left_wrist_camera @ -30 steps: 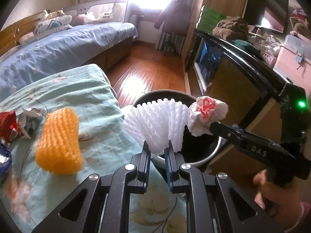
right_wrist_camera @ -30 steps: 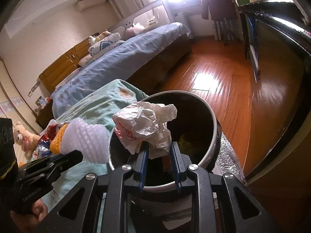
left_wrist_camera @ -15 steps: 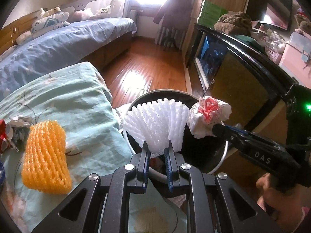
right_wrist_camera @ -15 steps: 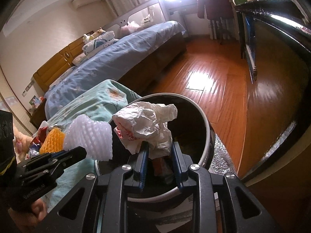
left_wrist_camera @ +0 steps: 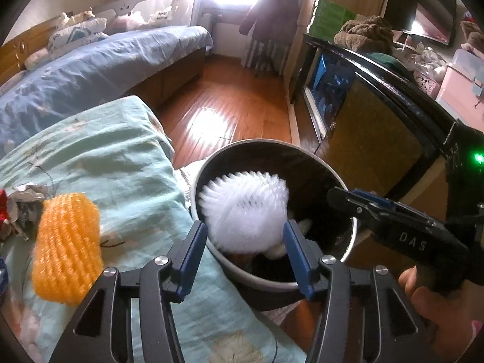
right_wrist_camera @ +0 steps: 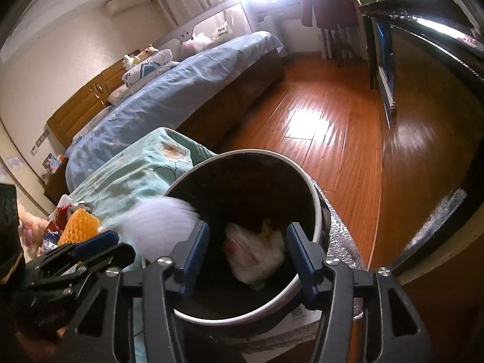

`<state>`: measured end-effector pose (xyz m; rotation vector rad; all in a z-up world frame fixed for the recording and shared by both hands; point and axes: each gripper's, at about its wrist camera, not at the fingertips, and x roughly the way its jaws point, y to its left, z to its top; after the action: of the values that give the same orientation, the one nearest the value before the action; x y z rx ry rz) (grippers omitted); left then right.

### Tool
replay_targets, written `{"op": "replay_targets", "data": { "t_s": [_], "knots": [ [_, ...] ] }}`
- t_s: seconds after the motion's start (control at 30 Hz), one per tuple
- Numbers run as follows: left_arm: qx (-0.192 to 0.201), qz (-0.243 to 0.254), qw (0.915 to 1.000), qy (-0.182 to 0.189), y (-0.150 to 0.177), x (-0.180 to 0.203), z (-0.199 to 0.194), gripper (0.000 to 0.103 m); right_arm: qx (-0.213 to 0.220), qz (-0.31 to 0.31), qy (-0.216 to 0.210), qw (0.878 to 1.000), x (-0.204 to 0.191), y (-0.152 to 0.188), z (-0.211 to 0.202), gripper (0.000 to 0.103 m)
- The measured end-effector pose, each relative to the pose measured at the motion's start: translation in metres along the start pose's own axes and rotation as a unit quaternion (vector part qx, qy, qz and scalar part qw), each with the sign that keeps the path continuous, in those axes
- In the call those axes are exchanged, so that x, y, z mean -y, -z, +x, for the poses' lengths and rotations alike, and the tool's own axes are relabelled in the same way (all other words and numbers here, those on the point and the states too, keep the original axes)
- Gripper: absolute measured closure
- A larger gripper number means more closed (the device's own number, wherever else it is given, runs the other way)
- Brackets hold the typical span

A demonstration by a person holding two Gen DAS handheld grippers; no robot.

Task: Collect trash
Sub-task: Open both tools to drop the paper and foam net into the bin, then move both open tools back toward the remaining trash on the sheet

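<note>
A round dark trash bin with a white rim (left_wrist_camera: 211,166) (right_wrist_camera: 314,199) stands on the floor beside the bed. My left gripper (left_wrist_camera: 245,242) is open above the bin's near edge; a white foam net (left_wrist_camera: 246,208) (right_wrist_camera: 160,227), blurred, is falling loose between its jaws into the bin. My right gripper (right_wrist_camera: 246,251) is open over the bin; the crumpled white paper (right_wrist_camera: 254,252), blurred, drops inside below it. An orange foam net (left_wrist_camera: 65,248) (right_wrist_camera: 79,225) lies on the green bedcover (left_wrist_camera: 115,163).
Crumpled paper and a red wrapper (left_wrist_camera: 21,208) lie at the bedcover's left. A black glass-front cabinet (left_wrist_camera: 372,115) stands right of the bin. A blue bed (left_wrist_camera: 90,72) is behind, with wooden floor (left_wrist_camera: 236,103) between.
Both grippers have opened. The white foam net has left the left gripper and the crumpled paper has left the right gripper; both are dropping into the bin.
</note>
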<state>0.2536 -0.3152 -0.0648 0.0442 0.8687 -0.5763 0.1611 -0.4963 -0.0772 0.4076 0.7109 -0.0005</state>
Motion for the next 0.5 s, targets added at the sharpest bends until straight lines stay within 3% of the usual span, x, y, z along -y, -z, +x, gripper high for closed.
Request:
{"op": "replay_targets", "data": {
  "t_s": [0.07,0.5],
  "knots": [
    [0.001,0.0,1.0,0.0,0.004,-0.001,-0.005,0.05,0.003,0.003,-0.002,1.0,-0.001,0.002,-0.003,0.037],
    [0.043,-0.034,0.9982,-0.025,0.061,-0.033,-0.081,0.042,0.01,0.005,-0.041,0.999,-0.039,0.019,-0.024,0.013]
  ]
}}
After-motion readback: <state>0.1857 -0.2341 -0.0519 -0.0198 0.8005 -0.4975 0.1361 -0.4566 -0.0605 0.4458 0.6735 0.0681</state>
